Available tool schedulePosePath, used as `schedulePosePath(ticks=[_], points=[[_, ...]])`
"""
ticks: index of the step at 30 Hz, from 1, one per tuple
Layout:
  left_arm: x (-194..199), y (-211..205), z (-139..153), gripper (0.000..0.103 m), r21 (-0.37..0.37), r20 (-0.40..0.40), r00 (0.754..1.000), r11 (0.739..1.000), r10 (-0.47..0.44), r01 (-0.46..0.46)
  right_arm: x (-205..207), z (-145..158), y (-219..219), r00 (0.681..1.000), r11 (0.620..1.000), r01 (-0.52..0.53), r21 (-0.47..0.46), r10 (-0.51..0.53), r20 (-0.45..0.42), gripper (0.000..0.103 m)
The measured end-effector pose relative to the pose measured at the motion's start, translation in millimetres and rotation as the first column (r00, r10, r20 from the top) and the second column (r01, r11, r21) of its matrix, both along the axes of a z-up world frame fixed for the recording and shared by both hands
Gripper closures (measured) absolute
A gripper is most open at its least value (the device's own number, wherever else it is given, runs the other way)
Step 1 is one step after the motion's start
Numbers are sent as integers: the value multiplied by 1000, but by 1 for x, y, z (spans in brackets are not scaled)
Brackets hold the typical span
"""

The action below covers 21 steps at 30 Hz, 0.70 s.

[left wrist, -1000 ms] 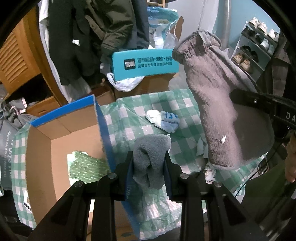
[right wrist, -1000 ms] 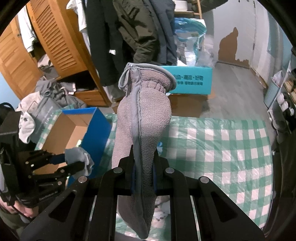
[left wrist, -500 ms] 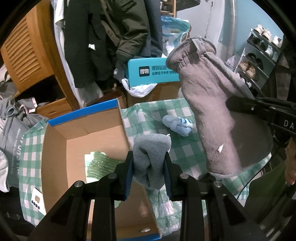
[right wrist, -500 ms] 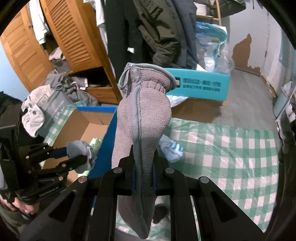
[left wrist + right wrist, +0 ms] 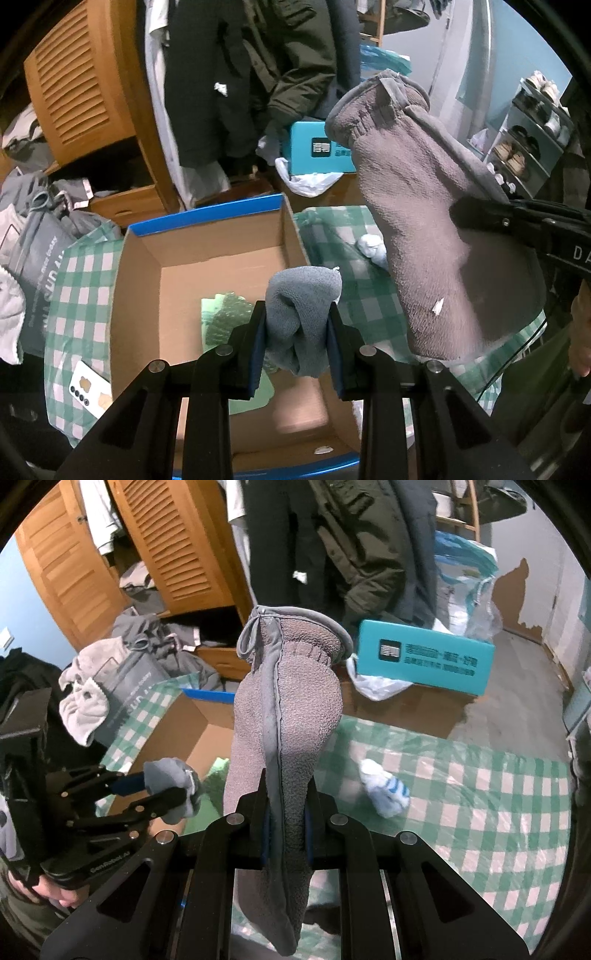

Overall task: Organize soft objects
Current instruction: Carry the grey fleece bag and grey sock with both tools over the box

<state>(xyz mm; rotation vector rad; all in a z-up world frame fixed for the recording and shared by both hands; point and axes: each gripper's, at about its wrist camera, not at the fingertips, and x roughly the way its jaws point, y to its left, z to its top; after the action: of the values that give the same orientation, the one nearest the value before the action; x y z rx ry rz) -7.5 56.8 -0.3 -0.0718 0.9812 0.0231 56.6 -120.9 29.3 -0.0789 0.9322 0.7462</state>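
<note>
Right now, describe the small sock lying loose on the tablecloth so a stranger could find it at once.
Start at the green-and-white checked tablecloth, to the right of the open cardboard box. On it lies a balled-up white sock with blue stripes. It is the only soft thing resting on the cloth: the grey sock and the long grey fleece mitt are both held in jaws.

grey sock (image 5: 301, 295), green-checked cloth (image 5: 480, 794), teal box (image 5: 424, 657)

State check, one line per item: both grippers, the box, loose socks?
left gripper: shut on grey sock, above the box
right gripper: shut on fleece mitt, held upright
cardboard box: open, green item inside
white-and-blue sock: loose on checked cloth
</note>
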Motion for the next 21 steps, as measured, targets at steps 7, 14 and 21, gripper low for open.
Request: schedulePosePath(ticks=[7, 14, 21], points=[[-7, 20, -3, 74, -8, -2, 999, 999, 36, -36, -4, -1, 31, 999, 999, -49, -9, 49, -8, 91], [-13, 39, -6, 74, -6, -9, 998, 998, 66, -66, -9, -5, 59, 996, 996, -91, -25, 90, -20, 91], [-18, 57, -9, 74, -10, -17, 996, 996, 92, -92, -12, -11, 82, 992, 992, -122, -39, 121, -37, 91]])
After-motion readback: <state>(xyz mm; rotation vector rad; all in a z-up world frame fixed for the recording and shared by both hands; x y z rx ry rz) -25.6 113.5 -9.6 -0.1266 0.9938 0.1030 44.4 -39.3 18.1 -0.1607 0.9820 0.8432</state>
